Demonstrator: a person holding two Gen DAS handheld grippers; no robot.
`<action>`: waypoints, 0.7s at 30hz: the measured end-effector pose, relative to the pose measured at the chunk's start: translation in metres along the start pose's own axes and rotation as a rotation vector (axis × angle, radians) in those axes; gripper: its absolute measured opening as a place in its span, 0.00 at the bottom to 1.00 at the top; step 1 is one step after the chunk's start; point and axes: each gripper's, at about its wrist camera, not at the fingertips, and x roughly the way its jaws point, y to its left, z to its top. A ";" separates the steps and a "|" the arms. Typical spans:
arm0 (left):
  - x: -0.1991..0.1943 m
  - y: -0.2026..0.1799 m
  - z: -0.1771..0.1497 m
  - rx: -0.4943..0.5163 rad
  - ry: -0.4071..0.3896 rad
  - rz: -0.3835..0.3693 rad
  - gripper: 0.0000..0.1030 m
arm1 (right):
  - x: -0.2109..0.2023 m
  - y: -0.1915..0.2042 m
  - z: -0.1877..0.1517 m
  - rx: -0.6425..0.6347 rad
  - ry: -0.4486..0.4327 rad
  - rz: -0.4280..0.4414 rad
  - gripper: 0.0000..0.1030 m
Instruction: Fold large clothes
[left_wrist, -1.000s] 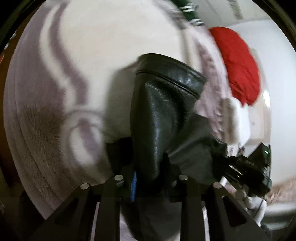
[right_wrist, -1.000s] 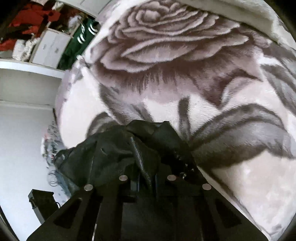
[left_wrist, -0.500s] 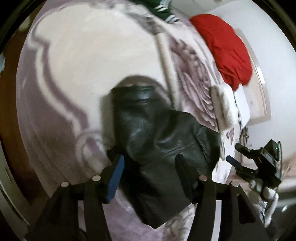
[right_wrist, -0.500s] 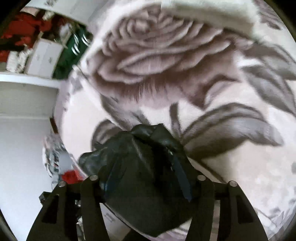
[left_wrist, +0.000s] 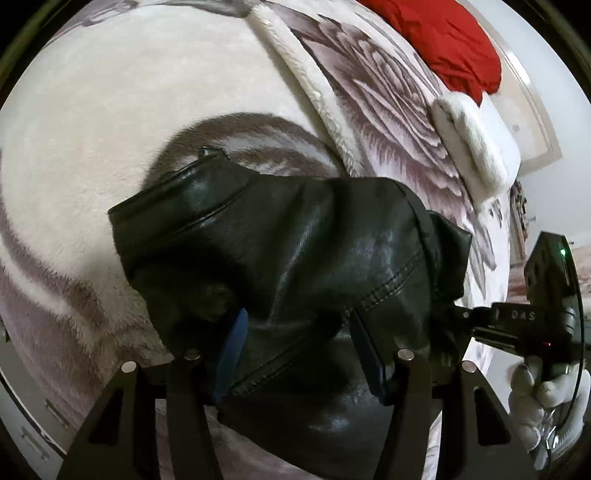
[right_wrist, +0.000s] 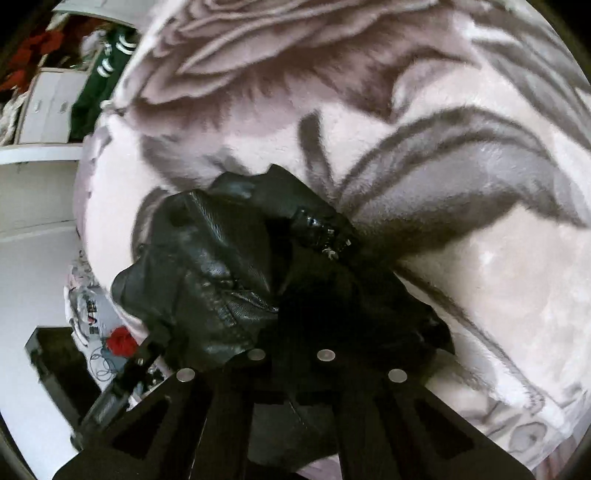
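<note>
**Black leather jacket bunched on the rose blanket**

The black leather jacket (left_wrist: 280, 266) is lying crumpled on a plush rose-print blanket (left_wrist: 92, 129), its long axis indistinct. The left gripper (left_wrist: 299, 347) is spreading its fingers around a fold; the right gripper (right_wrist: 290, 354) is clenching leather. A red garment (left_wrist: 450, 40) is sitting at the blanket's far edge.

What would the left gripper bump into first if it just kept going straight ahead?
Most likely the black leather garment: it lies bunched right between and ahead of the open left gripper. Beyond it comes the rose-patterned blanket, though depth is hard to judge.
</note>
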 end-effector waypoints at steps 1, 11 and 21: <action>0.000 0.001 0.001 -0.002 0.001 -0.003 0.53 | 0.006 0.001 0.001 0.002 -0.001 -0.009 0.00; -0.073 0.028 -0.022 -0.166 -0.028 -0.178 0.63 | -0.029 -0.022 -0.023 0.092 -0.032 0.270 0.39; -0.042 0.076 -0.052 -0.282 0.065 -0.249 0.70 | 0.040 -0.102 -0.166 0.497 -0.057 0.627 0.73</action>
